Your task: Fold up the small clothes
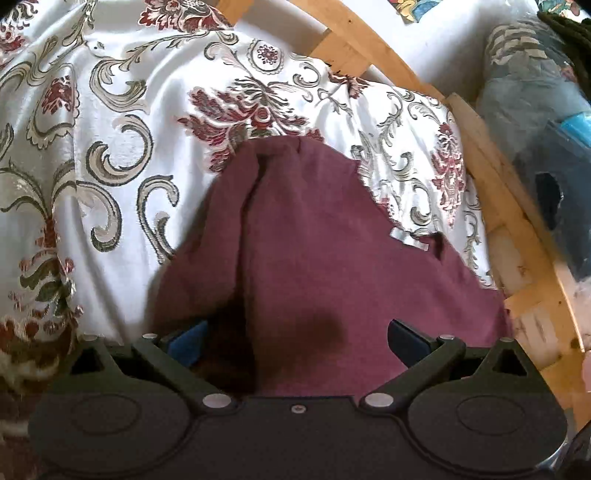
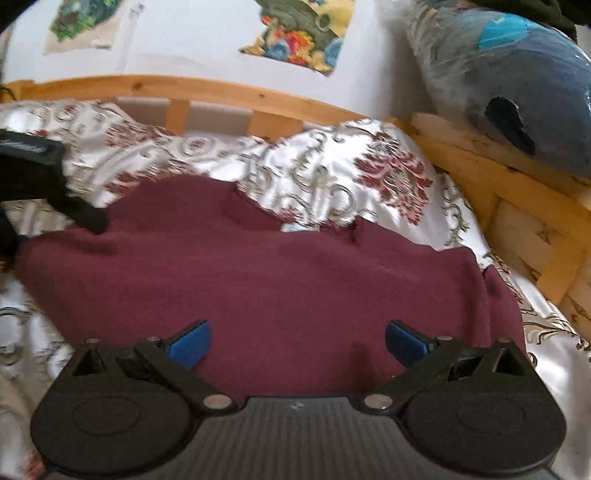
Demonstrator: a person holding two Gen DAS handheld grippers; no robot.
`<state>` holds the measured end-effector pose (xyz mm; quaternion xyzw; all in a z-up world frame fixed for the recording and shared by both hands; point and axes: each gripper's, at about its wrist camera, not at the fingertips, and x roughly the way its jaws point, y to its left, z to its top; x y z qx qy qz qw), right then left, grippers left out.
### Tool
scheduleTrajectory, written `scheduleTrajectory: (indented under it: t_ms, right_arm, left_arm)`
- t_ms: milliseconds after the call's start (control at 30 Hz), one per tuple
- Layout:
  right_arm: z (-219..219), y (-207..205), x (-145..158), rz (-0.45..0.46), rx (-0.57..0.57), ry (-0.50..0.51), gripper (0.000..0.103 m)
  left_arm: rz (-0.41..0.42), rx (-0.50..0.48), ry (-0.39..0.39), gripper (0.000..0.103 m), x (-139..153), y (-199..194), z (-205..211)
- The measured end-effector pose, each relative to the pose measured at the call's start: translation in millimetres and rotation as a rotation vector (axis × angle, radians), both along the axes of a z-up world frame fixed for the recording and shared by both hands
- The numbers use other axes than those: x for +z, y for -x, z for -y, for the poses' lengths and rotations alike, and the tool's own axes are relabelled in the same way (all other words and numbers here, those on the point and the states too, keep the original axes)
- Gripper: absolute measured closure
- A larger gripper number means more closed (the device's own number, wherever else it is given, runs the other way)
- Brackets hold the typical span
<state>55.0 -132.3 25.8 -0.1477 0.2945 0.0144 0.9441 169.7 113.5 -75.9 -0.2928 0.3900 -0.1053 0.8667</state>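
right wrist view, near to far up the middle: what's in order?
Right gripper with jaws wide open, maroon knit garment, white floral-patterned bedspread, slatted wooden bed rail, white wall with colourful pictures.

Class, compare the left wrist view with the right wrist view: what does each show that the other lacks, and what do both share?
Only the left wrist view shows the garment's small white label. Only the right wrist view shows the two pictures on the wall and the other gripper reaching in over the cloth. Both show the maroon garment on the patterned bedspread, the wooden bed frame and a bagged blue bundle.
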Motion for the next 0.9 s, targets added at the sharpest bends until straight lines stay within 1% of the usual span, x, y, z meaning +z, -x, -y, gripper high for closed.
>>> scheduleTrajectory:
  t_ms: [67, 133, 267, 367, 400, 433, 467, 500, 567, 667, 767, 833, 867, 900]
  right_arm:
    - [2.2, -6.8, -11.2, -0.034, -0.005, -0.008, 0.0]
    - [6.9, -11.2, -23.3, -0.063, -0.009, -0.028, 0.0]
    - [20.5, -10.2, -24.5, -0.061, -0.004, -0.109, 0.0]
    - [21.6, -10.8, -25.5, -0.063, -0.004, -0.112, 0.0]
    - [21.3, -10.8, -25.5, -0.062, -0.004, -0.11, 0.0]
    - [21.3, -10.4, -25.6, -0.061, -0.004, -0.109, 0.0]
    - [21.4, -10.1, -25.8, -0.059, -0.004, -0.108, 0.0]
    - [20.7, -10.2, -26.1, -0.057, -0.003, -0.107, 0.0]
    - [19.3, -10.0, -26.1, -0.053, -0.004, -0.105, 0.0]
    - [18.8, -9.7, -26.2, -0.051, -0.003, -0.1, 0.0]
    - [18.2, -9.5, -26.2, -0.052, -0.004, -0.1, 0.0]
    - [18.5, -9.5, -26.3, -0.05, -0.003, -0.099, 0.0]
    - [18.8, -9.4, -26.2, -0.049, -0.003, -0.1, 0.0]
    - [18.7, -9.7, -26.1, -0.05, -0.003, -0.101, 0.0]
  left_arm:
    - [0.019, -0.002, -0.012, 0.001, 0.0, 2.1, 1.0]
    - [0.029, -0.006, -0.052, 0.001, 2.5, 0.9, 4.9]
    - [0.071, 0.04, -0.114, 0.001, 6.2, 8.0, 3.1]
    - [0.123, 0.103, -0.225, 0.001, 12.9, 10.9, 2.7]
    - [0.14, 0.11, -0.254, 0.001, 13.6, 9.7, 2.0]
    - [0.149, 0.098, -0.259, 0.001, 13.0, 6.4, 0.4]
    - [0.148, 0.072, -0.238, 0.001, 11.8, 2.2, -2.4]
    - [0.136, 0.036, -0.201, 0.001, 9.0, -5.0, -4.4]
    - [0.1, -0.022, -0.14, 0.001, 1.9, -17.9, -8.2]
    - [0.111, -0.048, -0.128, 0.001, 0.3, -23.6, -12.0]
    - [0.075, -0.083, -0.079, 0.003, -1.6, -25.6, -16.3]
    - [0.052, -0.091, -0.087, 0.009, -0.6, -25.4, -16.1]
    - [0.045, -0.097, -0.097, 0.01, 0.7, -25.1, -15.0]
    - [0.037, -0.103, -0.1, 0.013, 1.2, -25.5, -14.4]
